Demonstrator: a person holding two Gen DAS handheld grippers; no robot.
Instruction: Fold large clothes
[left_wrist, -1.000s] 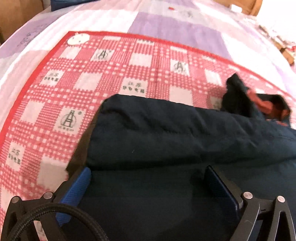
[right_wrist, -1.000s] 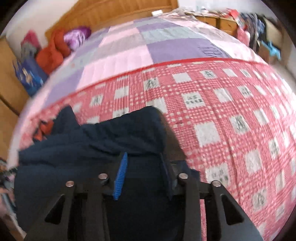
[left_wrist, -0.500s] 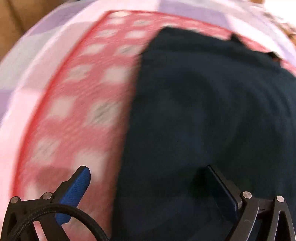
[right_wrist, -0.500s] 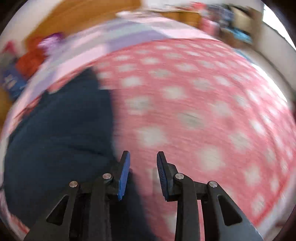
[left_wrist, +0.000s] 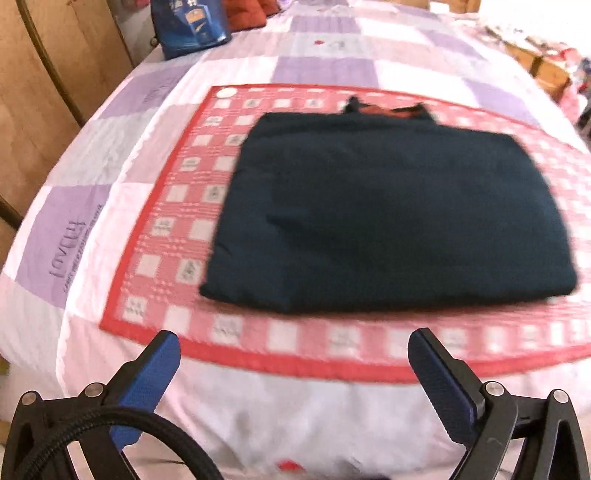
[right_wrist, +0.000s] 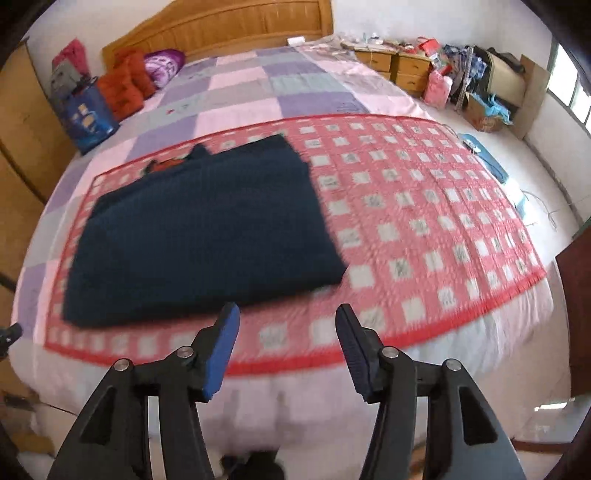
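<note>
Both hand-held grippers, left gripper (left_wrist: 293, 354) and right gripper (right_wrist: 288, 325), hang spread and empty off the bed's near edge. Ahead lies the folded navy garment (left_wrist: 388, 214), a soft rectangle on the red checked mat (left_wrist: 177, 221), long axis crosswise, nearer the left; orange lining (left_wrist: 384, 110) peeks behind.

Left gripper (left_wrist: 293, 354), right gripper (right_wrist: 287, 334): agape, empty.

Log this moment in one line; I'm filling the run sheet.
stage: fold done | navy garment: folded on red checked mat | left tongs: open, empty | right tongs: open, empty
</note>
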